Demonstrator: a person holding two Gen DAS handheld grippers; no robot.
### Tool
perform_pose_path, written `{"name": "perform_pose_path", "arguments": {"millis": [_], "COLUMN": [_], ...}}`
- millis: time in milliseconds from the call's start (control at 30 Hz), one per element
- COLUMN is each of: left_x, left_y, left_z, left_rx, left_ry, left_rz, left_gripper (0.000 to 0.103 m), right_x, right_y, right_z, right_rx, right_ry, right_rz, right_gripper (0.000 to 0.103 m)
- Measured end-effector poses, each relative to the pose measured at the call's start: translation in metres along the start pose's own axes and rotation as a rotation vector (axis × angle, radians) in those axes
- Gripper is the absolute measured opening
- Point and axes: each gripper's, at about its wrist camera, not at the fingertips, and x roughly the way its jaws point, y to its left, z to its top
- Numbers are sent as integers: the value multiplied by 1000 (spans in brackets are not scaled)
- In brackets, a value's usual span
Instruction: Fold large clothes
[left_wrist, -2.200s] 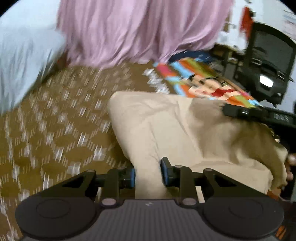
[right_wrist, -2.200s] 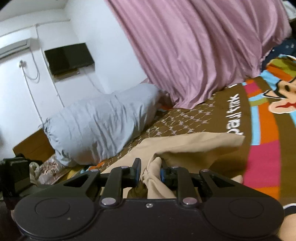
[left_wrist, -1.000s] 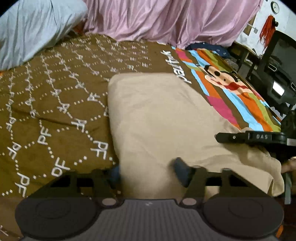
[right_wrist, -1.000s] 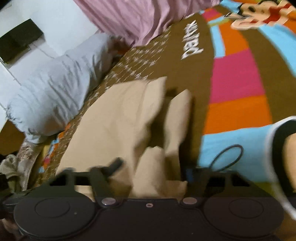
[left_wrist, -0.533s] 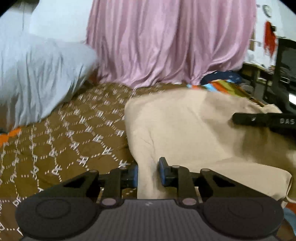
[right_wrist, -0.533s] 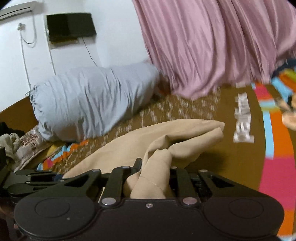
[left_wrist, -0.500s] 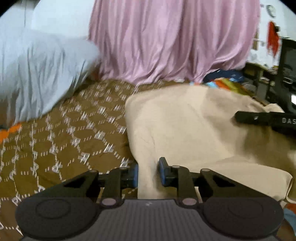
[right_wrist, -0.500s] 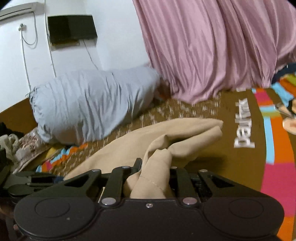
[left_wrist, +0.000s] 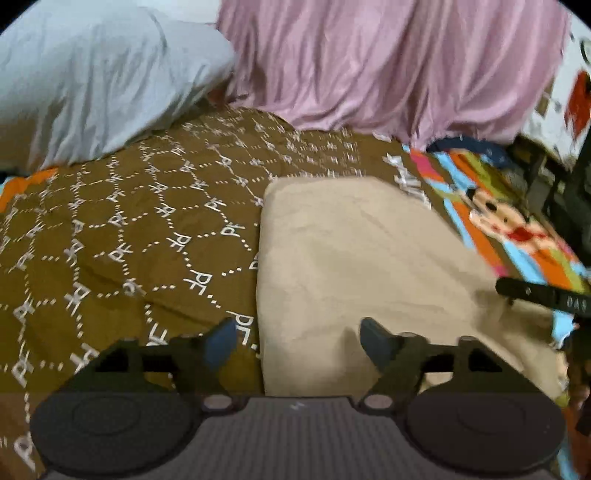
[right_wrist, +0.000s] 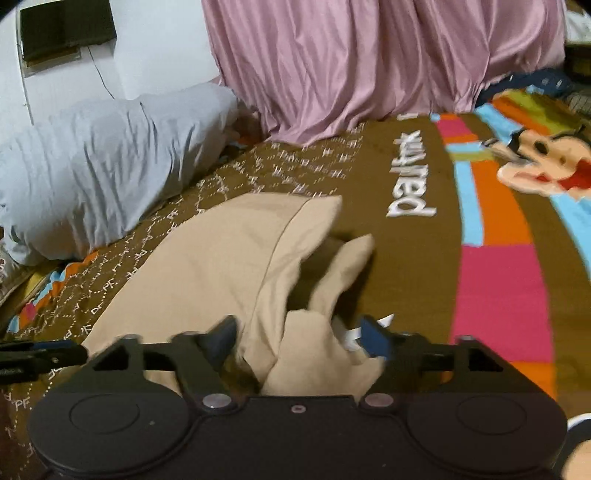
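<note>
On the bed (left_wrist: 110, 240), beige garment (left_wrist: 351, 258) lies folded flat; left gripper (left_wrist: 297, 338) and right gripper (right_wrist: 299, 334) both spread apart, released; likely next: regrip right-side bunched edge, fold again.

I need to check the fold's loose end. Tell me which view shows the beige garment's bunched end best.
The right wrist view: the beige garment shows its bunched flaps between the open right gripper. The left wrist view shows only its smooth folded panel, ahead of the open left gripper.
</note>
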Motion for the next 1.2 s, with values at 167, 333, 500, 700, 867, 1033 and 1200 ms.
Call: {"name": "perform_pose_path", "arguments": {"millis": [167, 333, 500, 700, 867, 1033, 1200], "left_x": [-42, -90, -139, -178, -193, -191, -174], "left_y": [-10, -29, -46, -54, -53, -57, -63], "left_z": [0, -4, -17, -52, -80, -107, -124], "left_rx": [-20, -7, 7, 28, 17, 59, 112], "left_ry": [-39, -107, -171, -177, -181, -221, -179], "left_rz": [17, 44, 85, 126, 152, 216, 212], "left_gripper": [97, 102, 102, 102, 102, 102, 102], "right_x": [-47, -111, -175, -233, -262, -275, -262], "right_y": [5, 26, 51, 76, 86, 96, 96], "right_z": [4, 1, -9, -35, -65, -98, -126], "right_rx": [-20, -60, -113, -177, -187, -202, -168], "right_ry": [-58, -163, -265, -325, -322, -327, -303], "right_rz": [3, 27, 49, 34, -5, -52, -115], "right_gripper": [92, 102, 102, 102, 102, 102, 102]}}
